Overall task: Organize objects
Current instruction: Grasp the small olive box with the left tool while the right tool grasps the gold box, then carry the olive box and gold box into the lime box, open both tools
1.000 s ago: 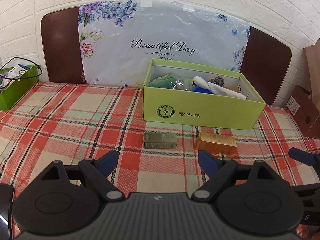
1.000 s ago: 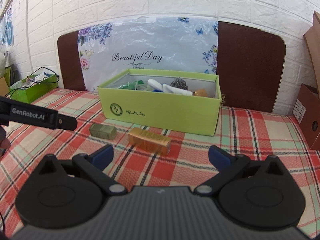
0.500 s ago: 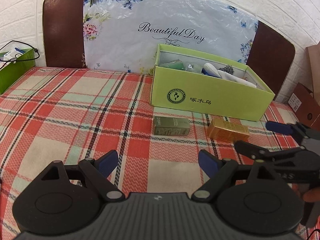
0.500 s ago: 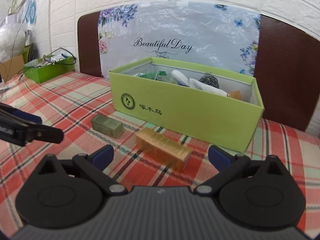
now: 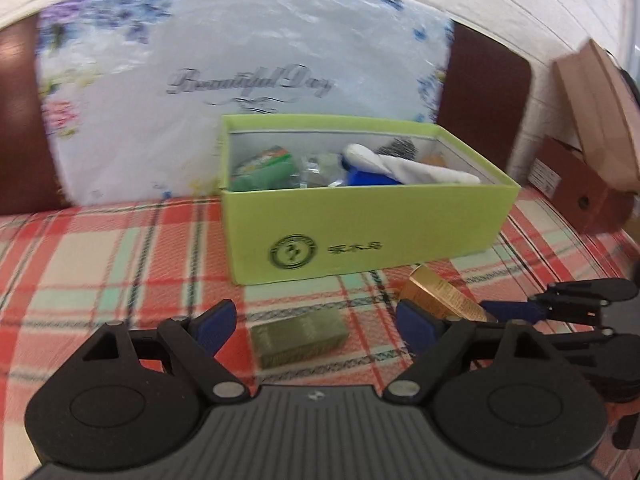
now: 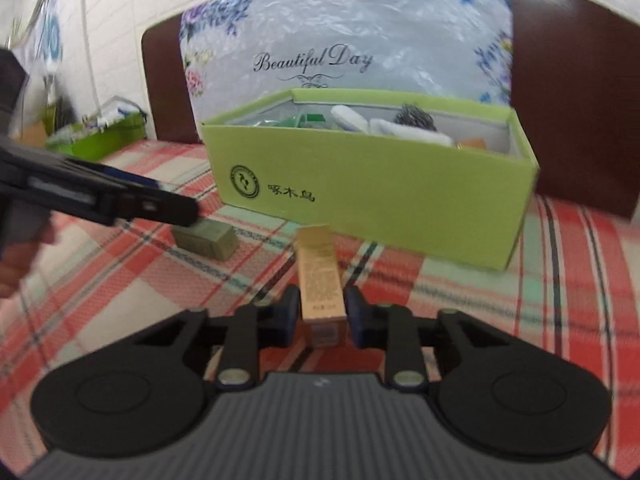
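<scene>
The right gripper (image 6: pixel 320 316) is clenched on the gold box (image 6: pixel 320 280), its blue pads pressing both long sides at the near end; the box points lengthwise away toward the green box (image 6: pixel 376 184) and stops just short of its front wall. Small print covers the gold box's top but is too fine to read. In the left wrist view the same gold box (image 5: pixel 440 298) sits between the right gripper's (image 5: pixel 520 312) fingers, right of the left gripper.

The left gripper (image 5: pixel 316 320) is released, its jaws spread wide, and the olive box (image 5: pixel 298 334) lies flat on the plaid cloth (image 5: pixel 100 264) between the fingertips, touching neither. From the right wrist view the left gripper (image 6: pixel 168 204) reaches in from the left, its tip over the olive box (image 6: pixel 204 240).

The two small boxes lie near each other in the strip of cloth before the green box, which stands toward the table's back edge. Left of the olive box the cloth runs open; right of the green box a narrower band leads to brown cartons (image 5: pixel 584 192) at the right edge.

The green box's front carries a round dark-green emblem and the characters 啄木鸟. Inside it are a green packet (image 5: pixel 264 168), a white cloth (image 5: pixel 408 164) and a blue item (image 5: pixel 368 176). Behind it a floral board (image 6: pixel 344 40) reads "Beautiful Day". A green bin (image 6: pixel 100 136) sits at the far left edge.
</scene>
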The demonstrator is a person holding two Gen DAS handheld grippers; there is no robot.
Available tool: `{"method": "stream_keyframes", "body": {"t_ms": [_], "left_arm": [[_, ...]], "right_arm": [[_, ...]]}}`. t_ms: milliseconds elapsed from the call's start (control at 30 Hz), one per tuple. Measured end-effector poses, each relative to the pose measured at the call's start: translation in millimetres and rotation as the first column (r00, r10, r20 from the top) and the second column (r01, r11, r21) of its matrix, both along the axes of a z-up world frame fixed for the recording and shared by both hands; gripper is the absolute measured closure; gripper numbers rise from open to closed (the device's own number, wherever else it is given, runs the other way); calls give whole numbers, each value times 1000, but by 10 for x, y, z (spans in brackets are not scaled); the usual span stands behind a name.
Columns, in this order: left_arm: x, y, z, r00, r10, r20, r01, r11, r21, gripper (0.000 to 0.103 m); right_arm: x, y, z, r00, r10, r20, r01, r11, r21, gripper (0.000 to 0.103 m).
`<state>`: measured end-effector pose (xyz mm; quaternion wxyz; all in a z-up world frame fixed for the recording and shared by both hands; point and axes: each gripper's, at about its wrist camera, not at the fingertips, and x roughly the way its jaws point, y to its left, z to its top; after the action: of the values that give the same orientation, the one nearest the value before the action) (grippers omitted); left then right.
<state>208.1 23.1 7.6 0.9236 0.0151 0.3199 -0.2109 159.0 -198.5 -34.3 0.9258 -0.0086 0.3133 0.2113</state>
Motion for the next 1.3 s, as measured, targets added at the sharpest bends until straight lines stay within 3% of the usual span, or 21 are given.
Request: {"method": "stream_keyframes", "body": {"t_ms": [167, 300, 400, 467, 667, 800, 1167, 1233, 1300], "left_arm": [[227, -72, -134, 997, -46, -58, 47, 999, 17, 15], [69, -57, -211, 994, -57, -89, 57, 998, -5, 37], [-93, -40, -245, 993, -37, -111, 30, 997, -64, 61], [-178, -63, -269, 990, -12, -138, 1, 996, -84, 62], [-210, -223, -255, 981, 148, -121, -151, 988, -16, 59], [-151, -264, -242, 975, 166, -150, -171, 985, -23, 66], [-100, -291, -261, 965, 205, -167, -212, 977, -23, 66], [-95, -299, -255, 963, 215, -166, -220, 975, -15, 76], [-106, -302, -247, 963, 213, -165, -218, 976, -12, 79]], "right_arm": [[-231, -87, 20, 1000, -16, -15, 17, 999, 49, 79], [-331, -69, 52, 999, -36, -8, 36, 999, 38, 79], [-417, -50, 55, 999, -53, -7, 53, 998, 34, 79], [-493, -32, 51, 998, -54, -14, 55, 998, 22, 79], [-574, 43, 85, 998, -56, -18, 56, 998, -37, 78], [-548, 110, 123, 998, -58, 4, 58, 996, -72, 73], [-340, 215, 68, 998, -55, -7, 54, 994, -95, 73], [-307, 231, 34, 998, -52, -20, 50, 994, -96, 74], [-296, 228, 1, 998, -54, -30, 51, 995, -92, 79]]}}
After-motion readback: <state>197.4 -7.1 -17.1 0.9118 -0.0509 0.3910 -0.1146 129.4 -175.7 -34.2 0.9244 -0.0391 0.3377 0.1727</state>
